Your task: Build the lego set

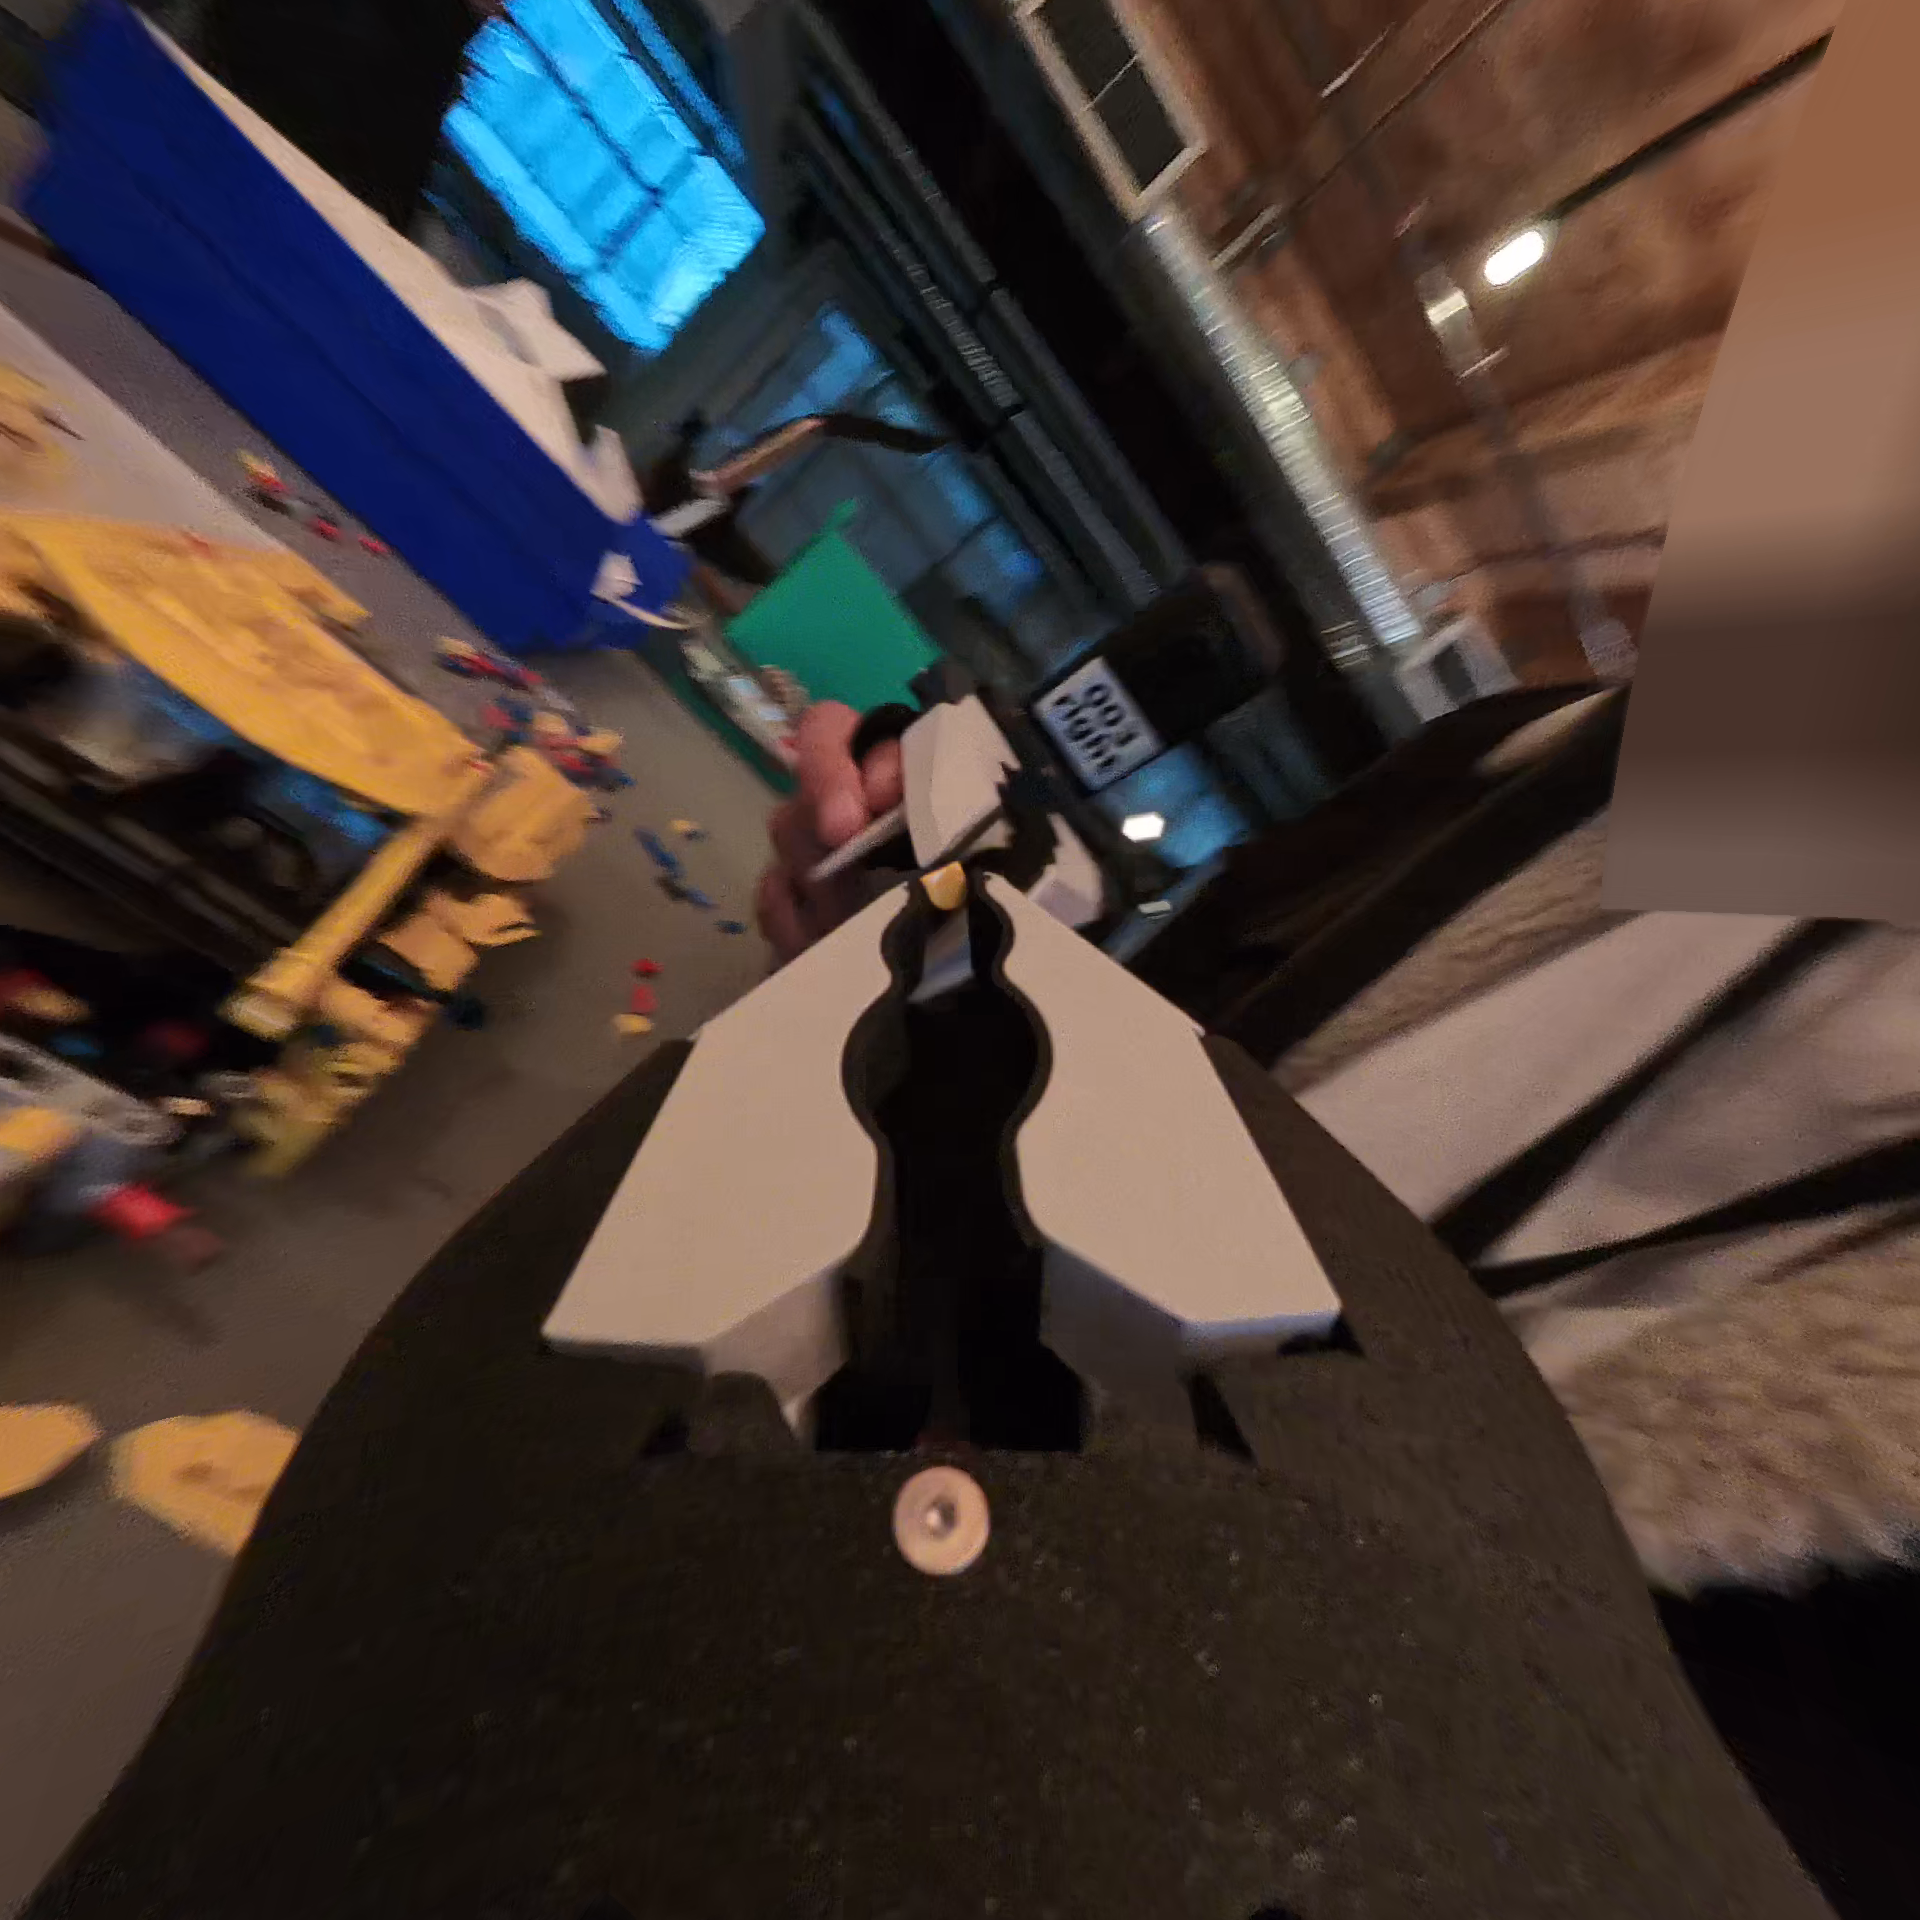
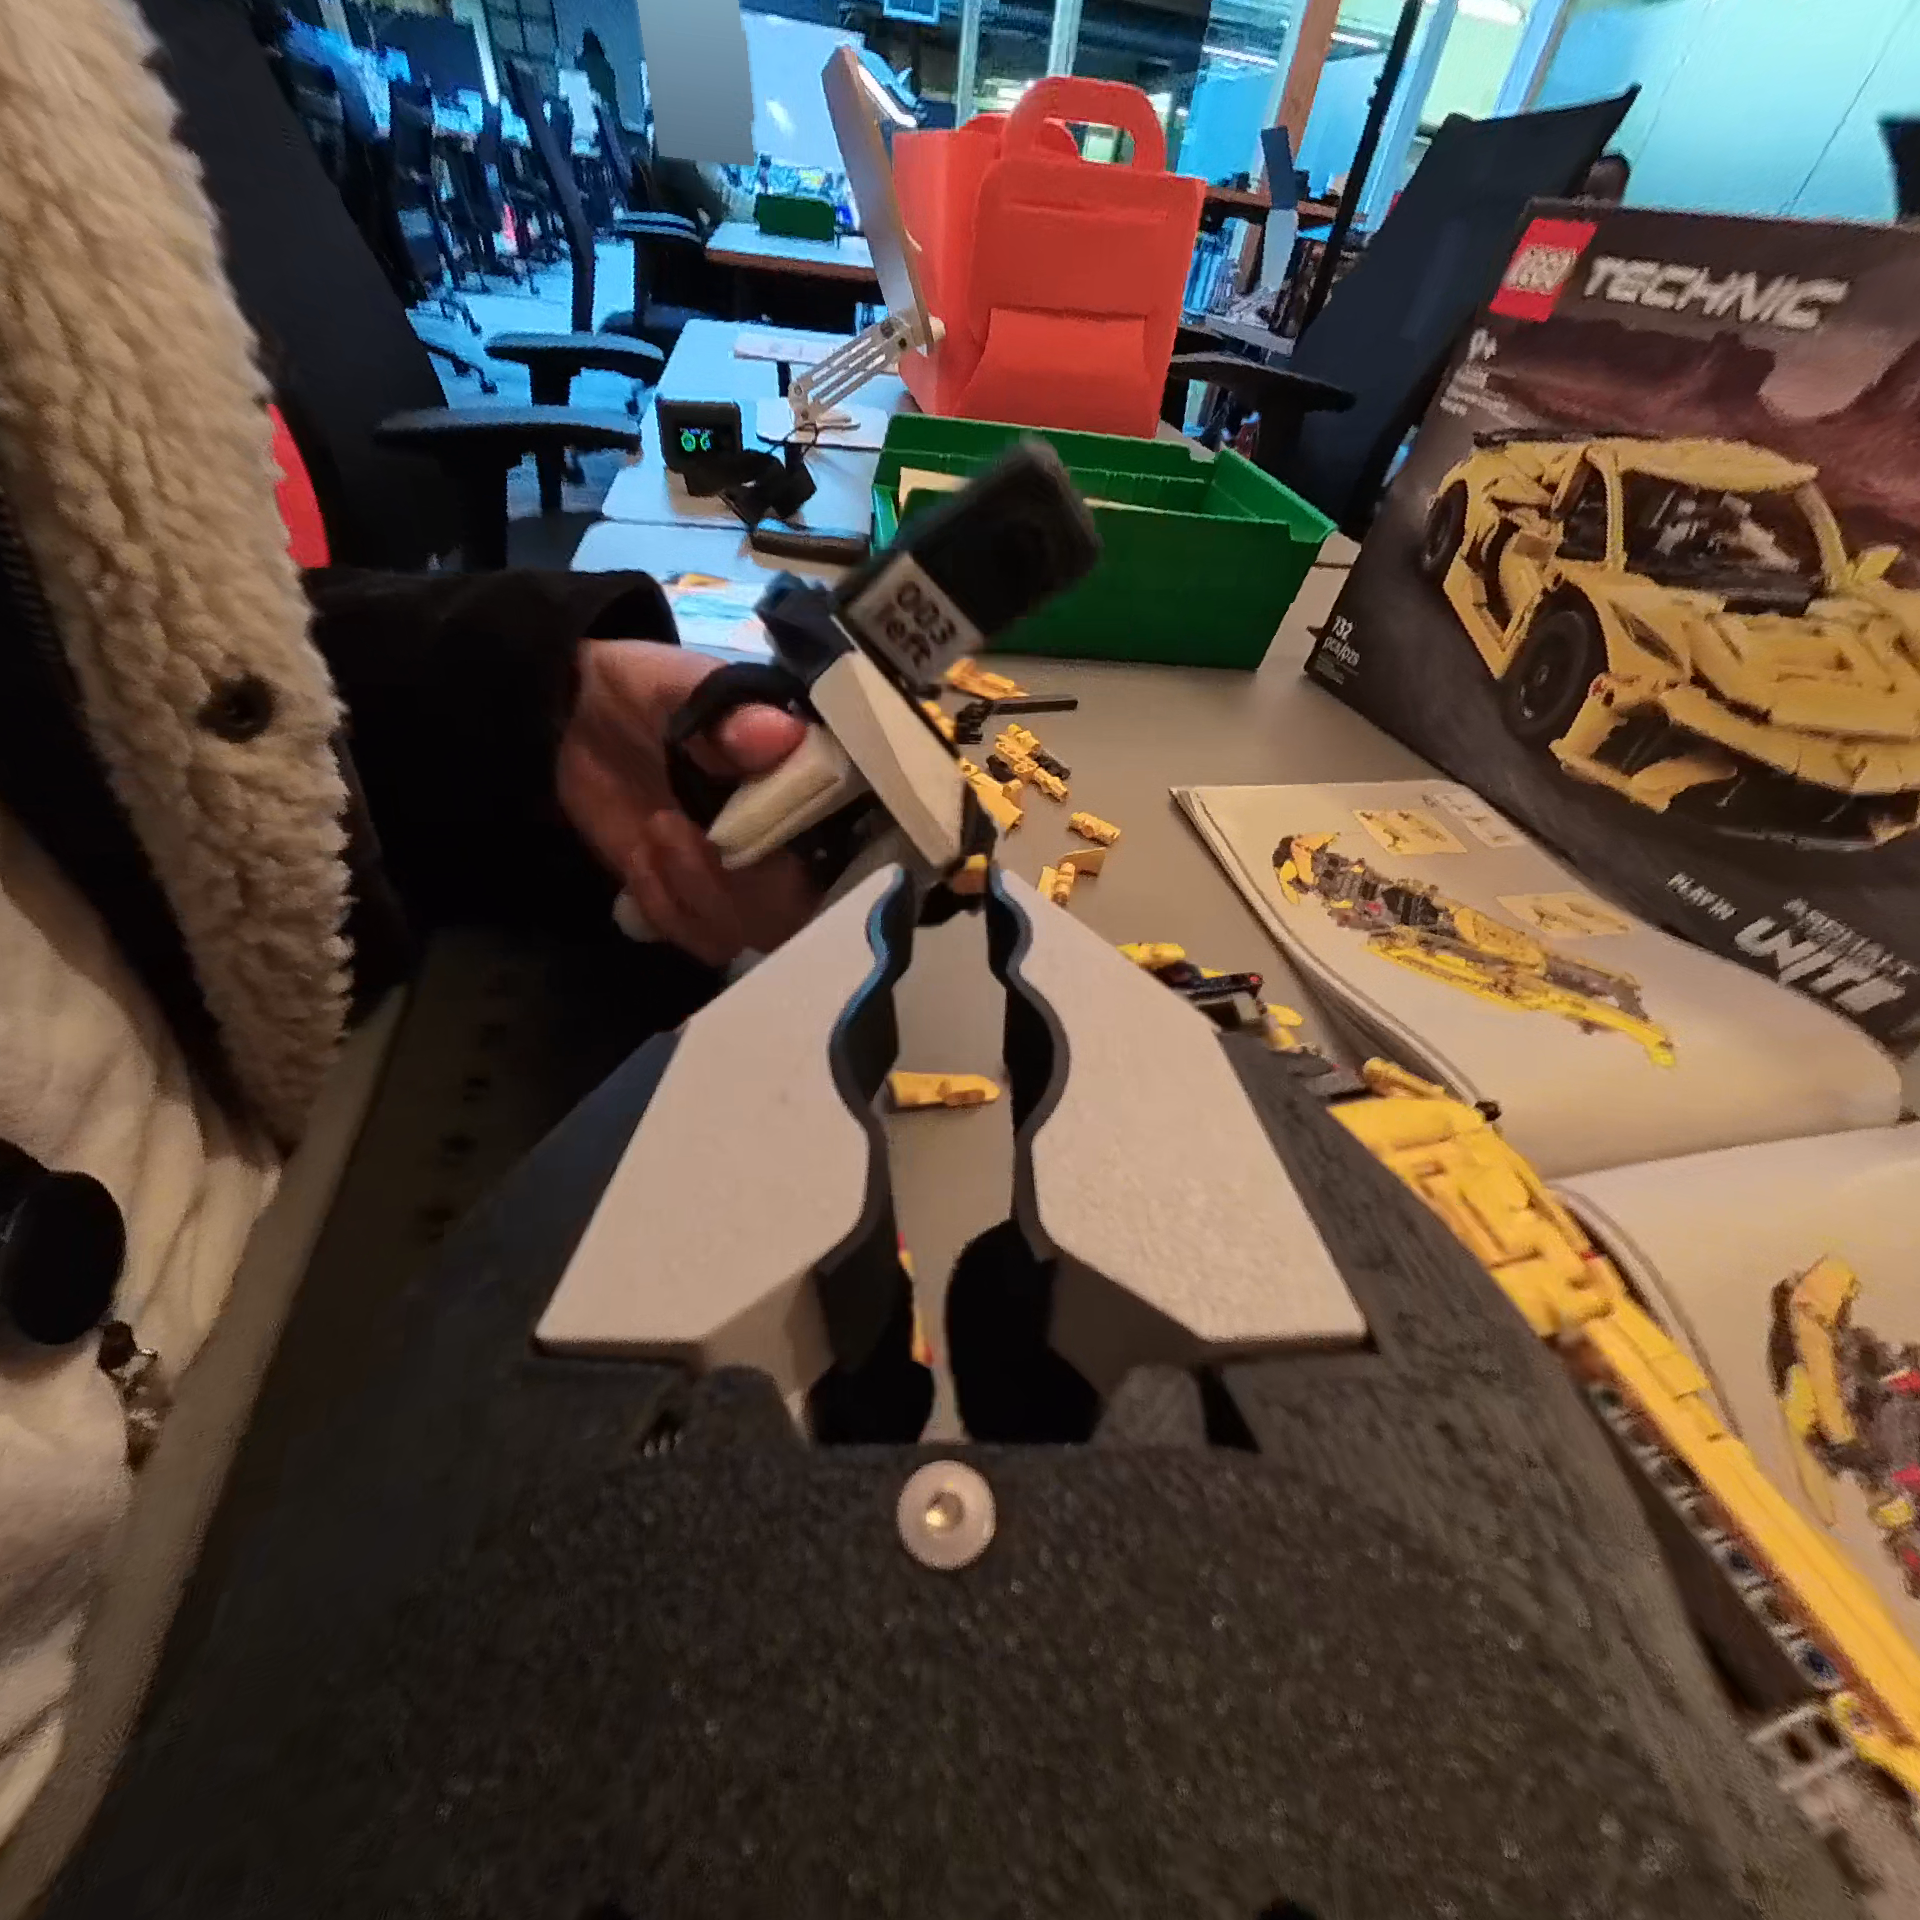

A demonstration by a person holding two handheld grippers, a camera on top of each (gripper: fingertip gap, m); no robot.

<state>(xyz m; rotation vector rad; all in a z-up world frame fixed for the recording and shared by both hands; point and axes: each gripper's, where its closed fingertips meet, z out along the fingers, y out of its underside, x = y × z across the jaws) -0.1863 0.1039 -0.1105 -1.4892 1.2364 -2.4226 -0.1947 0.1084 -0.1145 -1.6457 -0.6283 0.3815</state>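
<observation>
In the left wrist view my left gripper (image 1: 945, 896) is shut on a small yellow lego piece (image 1: 943, 885) at its tips, held up in the air. The right gripper's white fingers (image 1: 951, 779) meet it tip to tip from the far side, held by a hand. In the right wrist view my right gripper (image 2: 948, 896) is closed on a small black part (image 2: 938, 906) joined to the same yellow piece (image 2: 972, 873). The left gripper (image 2: 971, 847) comes down onto it from above left. The partly built yellow car (image 2: 1538, 1340) lies on the table at the right.
The lego set box (image 2: 1662, 582) stands at the back right with an open instruction booklet (image 2: 1507, 935) before it. Loose yellow and black pieces (image 2: 1029, 769) lie on the grey table (image 2: 1174, 790). A green bin (image 2: 1164, 561) and an orange bag (image 2: 1049, 281) stand behind. A person's fleece coat (image 2: 156, 623) is at the left. Both grippers' tips are close together, under 4 cm apart.
</observation>
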